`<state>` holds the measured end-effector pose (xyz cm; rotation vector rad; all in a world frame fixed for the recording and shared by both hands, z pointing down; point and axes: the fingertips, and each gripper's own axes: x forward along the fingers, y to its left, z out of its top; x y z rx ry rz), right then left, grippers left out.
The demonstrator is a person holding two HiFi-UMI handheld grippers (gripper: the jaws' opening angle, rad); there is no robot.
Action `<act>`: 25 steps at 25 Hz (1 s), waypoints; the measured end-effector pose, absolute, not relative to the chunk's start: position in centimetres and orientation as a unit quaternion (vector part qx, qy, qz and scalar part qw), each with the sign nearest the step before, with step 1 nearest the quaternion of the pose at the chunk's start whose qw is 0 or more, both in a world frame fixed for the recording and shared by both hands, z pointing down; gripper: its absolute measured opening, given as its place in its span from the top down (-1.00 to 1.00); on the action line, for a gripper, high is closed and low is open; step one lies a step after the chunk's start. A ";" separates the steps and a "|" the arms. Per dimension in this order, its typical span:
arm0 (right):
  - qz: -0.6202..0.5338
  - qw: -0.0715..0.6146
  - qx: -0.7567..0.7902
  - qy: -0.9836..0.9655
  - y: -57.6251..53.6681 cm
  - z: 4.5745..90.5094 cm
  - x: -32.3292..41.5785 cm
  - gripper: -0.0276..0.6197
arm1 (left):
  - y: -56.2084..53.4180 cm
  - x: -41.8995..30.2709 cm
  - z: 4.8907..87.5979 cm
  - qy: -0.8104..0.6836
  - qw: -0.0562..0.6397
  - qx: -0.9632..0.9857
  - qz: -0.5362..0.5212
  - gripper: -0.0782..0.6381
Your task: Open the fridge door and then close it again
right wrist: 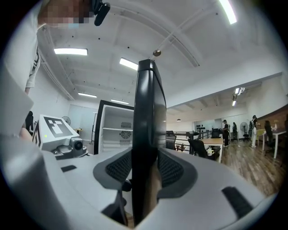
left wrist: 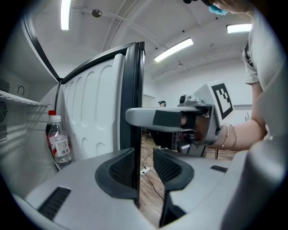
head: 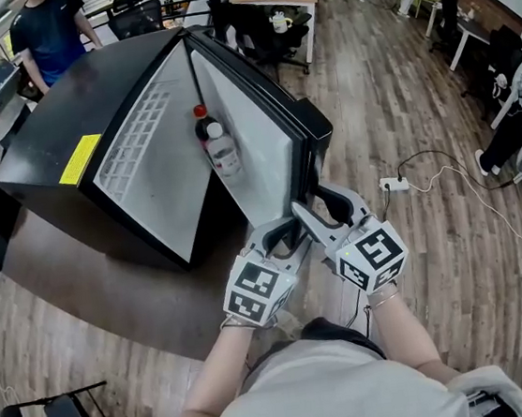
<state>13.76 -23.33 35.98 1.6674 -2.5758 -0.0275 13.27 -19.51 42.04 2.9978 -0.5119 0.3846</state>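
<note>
The fridge (head: 44, 135) stands with its door (head: 259, 156) swung wide, a water bottle (head: 223, 151) in its rack. The right gripper (right wrist: 145, 168) seems clamped on the door's edge; the left gripper (left wrist: 145, 166) straddles it, jaws slack. A hard swing could tip the bottle or slip the hold

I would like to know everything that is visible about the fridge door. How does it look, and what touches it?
The fridge door stands open. It is black outside, with a white moulded lining that looks like plastic. Two bottles stand against its inner side. The right gripper is clamped on its free edge. The left gripper has its jaws around that same edge, with a gap at one pad.
</note>
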 end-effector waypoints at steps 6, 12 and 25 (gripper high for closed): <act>-0.011 0.022 0.575 -0.818 -23.7 36.2 17.0 0.44 | -20.8 11.5 42.4 -0.201 0.055 0.971 0.115 0.43; -0.007 0.025 0.610 -0.792 -25.1 36.2 20.5 0.45 | -23.4 8.9 42.0 -0.245 0.090 0.962 0.083 0.55; 0.010 -0.004 0.657 -0.754 -27.3 37.1 24.6 0.45 | -28.2 2.4 42.4 -0.330 0.127 0.934 0.050 0.68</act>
